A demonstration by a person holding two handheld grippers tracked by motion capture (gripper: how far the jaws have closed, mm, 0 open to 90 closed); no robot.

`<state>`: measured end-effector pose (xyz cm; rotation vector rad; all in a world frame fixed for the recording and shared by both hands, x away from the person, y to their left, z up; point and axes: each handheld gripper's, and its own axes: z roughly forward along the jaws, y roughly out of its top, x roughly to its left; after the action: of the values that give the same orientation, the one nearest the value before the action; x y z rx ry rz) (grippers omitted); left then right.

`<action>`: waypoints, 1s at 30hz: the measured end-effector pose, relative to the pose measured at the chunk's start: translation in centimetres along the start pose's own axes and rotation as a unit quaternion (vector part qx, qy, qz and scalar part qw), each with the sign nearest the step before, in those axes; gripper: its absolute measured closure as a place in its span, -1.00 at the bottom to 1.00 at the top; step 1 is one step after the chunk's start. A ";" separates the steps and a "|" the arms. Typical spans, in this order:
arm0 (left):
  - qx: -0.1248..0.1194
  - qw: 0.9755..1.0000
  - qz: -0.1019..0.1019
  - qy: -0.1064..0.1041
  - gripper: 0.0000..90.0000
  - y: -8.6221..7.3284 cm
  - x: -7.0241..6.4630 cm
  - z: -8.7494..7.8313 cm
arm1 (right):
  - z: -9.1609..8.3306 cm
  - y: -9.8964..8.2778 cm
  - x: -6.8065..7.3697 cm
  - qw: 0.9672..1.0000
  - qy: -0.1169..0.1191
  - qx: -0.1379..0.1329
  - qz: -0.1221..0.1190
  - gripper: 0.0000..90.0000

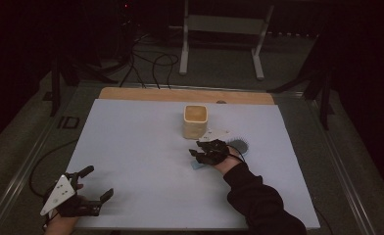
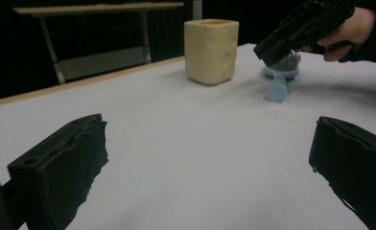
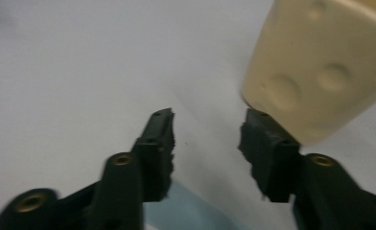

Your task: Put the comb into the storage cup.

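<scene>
White-covered table (image 1: 131, 147) bears cream cup (image 1: 195, 121) and blue hairbrush (image 1: 239, 146).

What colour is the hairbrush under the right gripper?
Light blue; the hairbrush shows best in the left gripper view.

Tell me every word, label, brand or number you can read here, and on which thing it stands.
None: no readable text on the cup, the brush, the table or either gripper.
</scene>
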<state>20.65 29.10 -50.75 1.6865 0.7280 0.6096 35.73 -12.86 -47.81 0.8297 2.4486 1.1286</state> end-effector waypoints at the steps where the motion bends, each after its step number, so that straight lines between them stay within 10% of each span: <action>1: 0.000 1.000 0.000 0.000 -1.00 0.0 0.0 0.0 | 0.1 -0.1 0.0 1.000 0.000 0.004 0.000 0.39; 9: -0.002 1.000 0.000 0.000 -1.00 0.1 0.0 0.0 | 1.2 -0.4 -0.2 0.999 -0.003 0.036 0.004 0.99; 30: 0.002 1.000 -0.004 0.000 -1.00 0.0 0.0 0.0 | 2.6 -1.4 1.1 0.996 0.010 0.087 -0.010 1.00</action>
<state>20.64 29.11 -50.75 1.6867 0.7356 0.6021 35.64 -11.36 -50.55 0.8445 2.5942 0.9295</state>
